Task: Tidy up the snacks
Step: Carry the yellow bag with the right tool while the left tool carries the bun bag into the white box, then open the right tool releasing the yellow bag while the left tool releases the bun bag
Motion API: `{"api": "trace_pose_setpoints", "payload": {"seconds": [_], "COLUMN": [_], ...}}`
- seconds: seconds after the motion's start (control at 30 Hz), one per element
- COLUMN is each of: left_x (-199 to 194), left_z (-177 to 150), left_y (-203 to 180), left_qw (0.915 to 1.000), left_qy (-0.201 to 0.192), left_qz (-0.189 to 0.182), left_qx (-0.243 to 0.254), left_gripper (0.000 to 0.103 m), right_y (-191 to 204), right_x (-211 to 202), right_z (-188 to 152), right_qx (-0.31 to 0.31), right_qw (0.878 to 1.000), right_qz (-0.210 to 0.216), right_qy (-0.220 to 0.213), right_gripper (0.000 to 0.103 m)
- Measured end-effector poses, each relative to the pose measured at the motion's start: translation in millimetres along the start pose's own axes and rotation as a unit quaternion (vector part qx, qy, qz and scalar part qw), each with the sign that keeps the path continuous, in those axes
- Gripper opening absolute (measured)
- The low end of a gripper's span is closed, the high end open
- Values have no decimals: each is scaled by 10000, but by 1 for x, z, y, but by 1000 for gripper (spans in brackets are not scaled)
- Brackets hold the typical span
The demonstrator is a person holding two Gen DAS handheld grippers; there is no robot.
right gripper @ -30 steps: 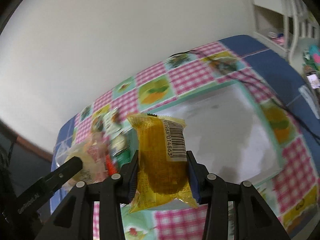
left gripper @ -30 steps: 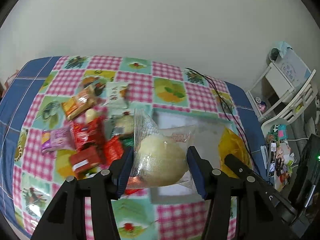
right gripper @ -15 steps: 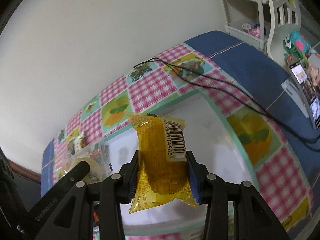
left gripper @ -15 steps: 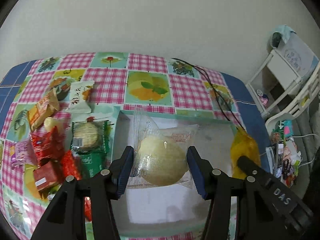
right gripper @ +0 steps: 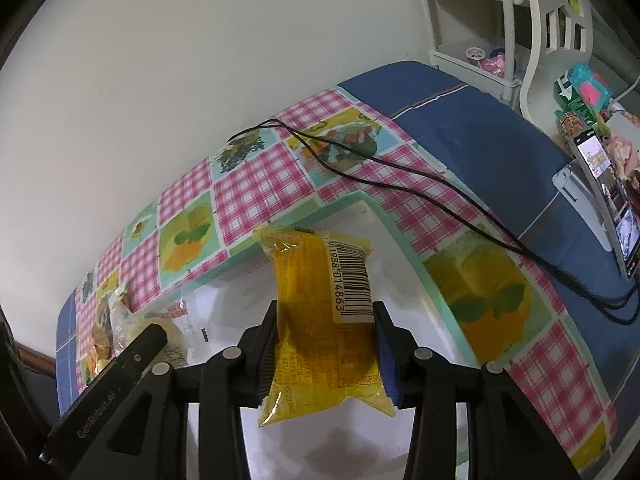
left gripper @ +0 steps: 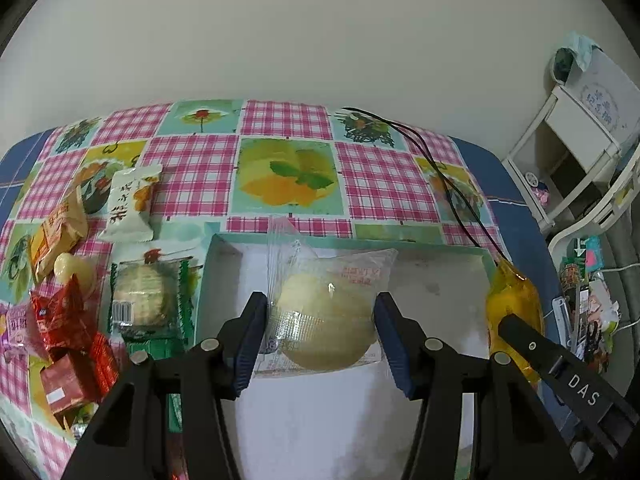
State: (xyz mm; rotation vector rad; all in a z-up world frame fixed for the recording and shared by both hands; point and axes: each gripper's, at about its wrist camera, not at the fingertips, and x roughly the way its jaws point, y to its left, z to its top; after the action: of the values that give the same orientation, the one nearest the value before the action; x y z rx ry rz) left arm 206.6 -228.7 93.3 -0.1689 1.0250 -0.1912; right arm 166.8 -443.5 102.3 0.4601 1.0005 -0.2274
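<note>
While both grippers hang over white tray (left gripper: 436,280), left gripper (left gripper: 320,336) clamps round pale bun in clear crinkled wrapper (left gripper: 326,320); right gripper (right gripper: 326,346) clamps glossy yellow packet (right gripper: 320,320), barcode visible only in right view. Left view alone shows snack pile (left gripper: 80,312) left of tray on checked tablecloth (left gripper: 286,120). One black cable (right gripper: 400,184) behind tray.
</note>
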Motion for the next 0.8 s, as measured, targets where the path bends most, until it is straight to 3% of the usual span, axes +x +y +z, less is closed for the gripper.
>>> {"api": "trace_pose_setpoints", "payload": {"seconds": [0.37,0.6,0.7,0.77,0.8], "left_x": [15,22,18,14,11], "left_z": [1,-1,0,1,2], "left_y": [-1,2,0,-1,-2], "left_qw": [10000,9998,9997,9996,9995], "left_qy": [53,221,248,234,232], "left_qz": [-6,-3,31,121,179], "left_qx": [65,15,70,115,141], "left_gripper": [57,57,60,61,61], "right_y": [7,9,11,11,12], "right_x": [15,29,29,26,24], "right_z": [3,-2,-2,-1,0], "right_qx": [-87,-166,-274,-286,-287], "right_qw": [9998,9992,9985,9984,9985], "right_qz": [-148,-234,-309,-320,-329], "right_qy": [37,281,358,358,340], "right_gripper": [45,46,53,70,71]}}
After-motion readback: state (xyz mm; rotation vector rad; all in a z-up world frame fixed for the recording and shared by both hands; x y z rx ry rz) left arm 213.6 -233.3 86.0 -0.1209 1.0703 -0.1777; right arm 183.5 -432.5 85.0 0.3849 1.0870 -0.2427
